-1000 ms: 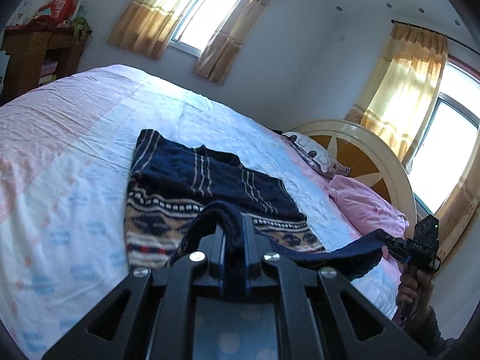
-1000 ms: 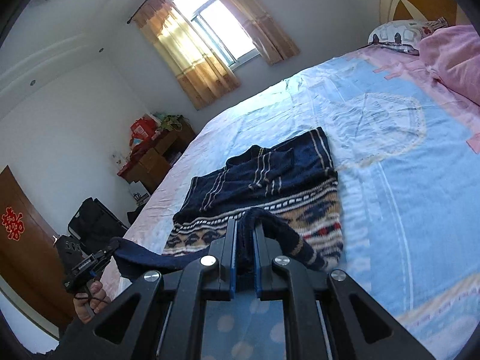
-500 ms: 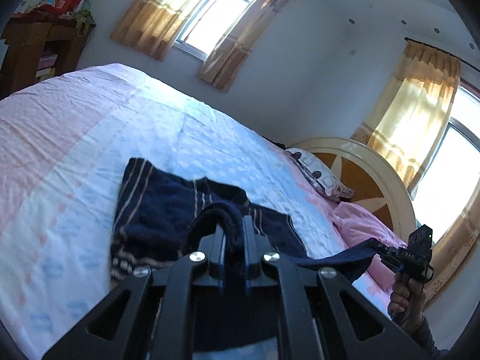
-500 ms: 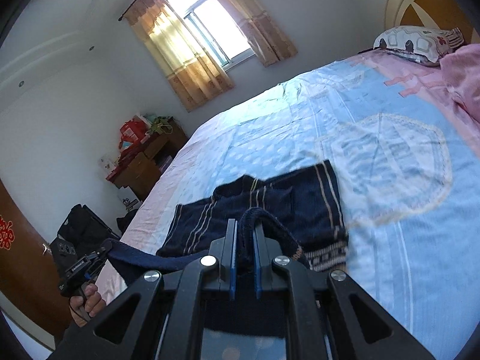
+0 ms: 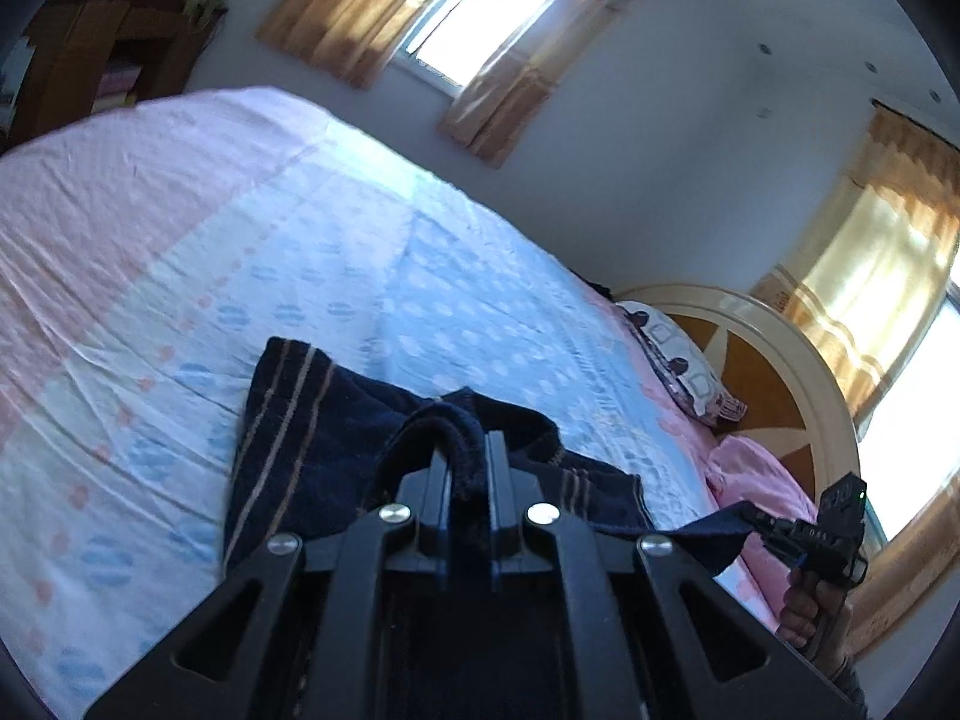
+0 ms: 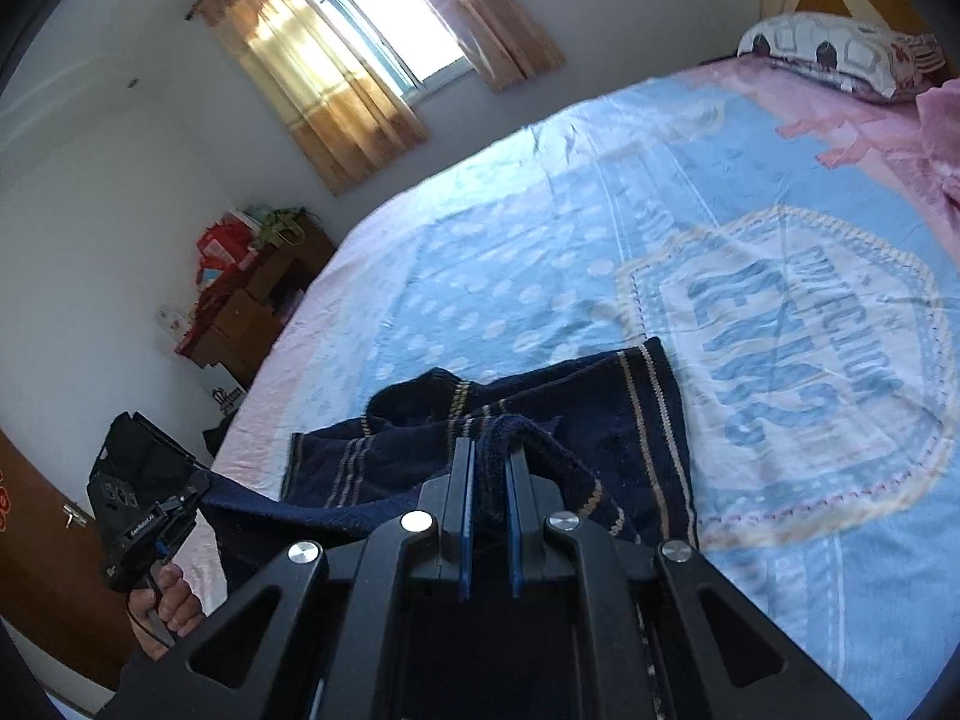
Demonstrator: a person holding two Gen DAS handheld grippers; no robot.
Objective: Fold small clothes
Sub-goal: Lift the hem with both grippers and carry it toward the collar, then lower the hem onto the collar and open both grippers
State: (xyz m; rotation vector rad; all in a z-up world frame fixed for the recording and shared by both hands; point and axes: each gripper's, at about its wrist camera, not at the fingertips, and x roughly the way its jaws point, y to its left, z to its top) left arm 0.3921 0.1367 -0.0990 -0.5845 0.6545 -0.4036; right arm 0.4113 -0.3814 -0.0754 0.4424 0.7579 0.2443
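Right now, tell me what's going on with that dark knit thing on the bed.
A person is folding a navy patterned sweater on the bed. The left tool and the right tool are each clamped on an edge of it, holding that edge raised and stretched between them above the part lying flat. The fold is not laid down yet.

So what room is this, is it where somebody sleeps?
Yes, it looks like a bedroom. There is a big bed with a pillow by a round headboard, and curtains at the window. Both grippers, left and right, hold a dark sweater over the bed.
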